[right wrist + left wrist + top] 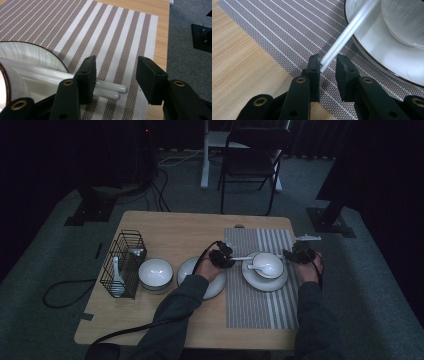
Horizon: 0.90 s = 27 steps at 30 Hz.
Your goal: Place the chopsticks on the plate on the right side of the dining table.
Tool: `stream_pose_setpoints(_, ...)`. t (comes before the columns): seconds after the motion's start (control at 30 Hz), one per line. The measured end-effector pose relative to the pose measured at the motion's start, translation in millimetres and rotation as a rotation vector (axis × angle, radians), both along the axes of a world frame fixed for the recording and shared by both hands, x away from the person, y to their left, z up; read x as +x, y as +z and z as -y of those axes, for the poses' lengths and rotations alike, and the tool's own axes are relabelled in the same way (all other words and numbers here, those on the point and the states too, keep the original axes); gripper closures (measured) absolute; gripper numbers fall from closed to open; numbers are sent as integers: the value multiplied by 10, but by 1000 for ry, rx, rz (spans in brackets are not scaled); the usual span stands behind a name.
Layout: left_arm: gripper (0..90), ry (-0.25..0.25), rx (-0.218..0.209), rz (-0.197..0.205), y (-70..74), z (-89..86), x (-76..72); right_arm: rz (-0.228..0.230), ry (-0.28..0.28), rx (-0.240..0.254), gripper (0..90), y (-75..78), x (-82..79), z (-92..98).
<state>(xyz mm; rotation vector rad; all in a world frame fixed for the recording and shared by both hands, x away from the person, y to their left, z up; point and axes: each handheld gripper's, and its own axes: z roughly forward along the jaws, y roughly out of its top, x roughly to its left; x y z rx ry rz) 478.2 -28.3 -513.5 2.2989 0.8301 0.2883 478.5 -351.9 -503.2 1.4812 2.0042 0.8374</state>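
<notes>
your sleeves come in lowest in the high view, and your two hands sit at the striped mat. your left gripper is at 9 o'clock of the big white plate. in the left gripper view its jaws are only a little apart, and the thin ends of the white chopsticks poke in between them. the chopsticks touch one black finger; the other finger sits just beside them with a small gap, so it is not a tight pinch. your right gripper is at 3 o'clock of the plate. in the right gripper view its jaws are spread wide over the mat, and the round thick ends of the chopsticks lie between them, next to one finger. the chopsticks lie across the plate rim, by the small white bowl with a spoon. at 9 o'clock sit another plate, a bowl and a wire basket.
</notes>
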Motion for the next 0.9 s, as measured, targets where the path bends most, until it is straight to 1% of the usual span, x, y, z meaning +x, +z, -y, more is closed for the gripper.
stream_pose_setpoints(0.23, 694, 7, 6, 3, 19, -46, -16, 1, -1, -1, 503, -4, 3, -4)
stream_pose_setpoints(0.27, 689, 4, 16, 9, 30, -69, -29, 1, 0, -2, 502, -7, 5, -8)
stream_pose_setpoints(0.33, 688, 3, 22, 13, 31, -76, -34, 1, 0, -2, 502, -10, 5, -11)
stream_pose_setpoints(0.37, 688, 4, 34, 17, 30, -90, -40, 1, 0, -3, 502, -10, 5, -12)
stream_pose_setpoints(0.53, 692, 8, 45, 19, 19, -117, -41, 2, -1, -3, 501, -10, 2, -9)
stream_pose_setpoints(0.63, 726, 12, 45, 19, 14, -122, -37, 1, -4, -1, 501, -12, 0, -1)
stream_pose_setpoints(0.67, 739, 15, 54, 21, 12, -124, -32, 1, -4, -2, 500, -13, -1, 2)
stream_pose_setpoints(0.9, 812, 26, 66, 30, 1, -120, -38, 3, -5, -2, 500, -12, -5, 11)
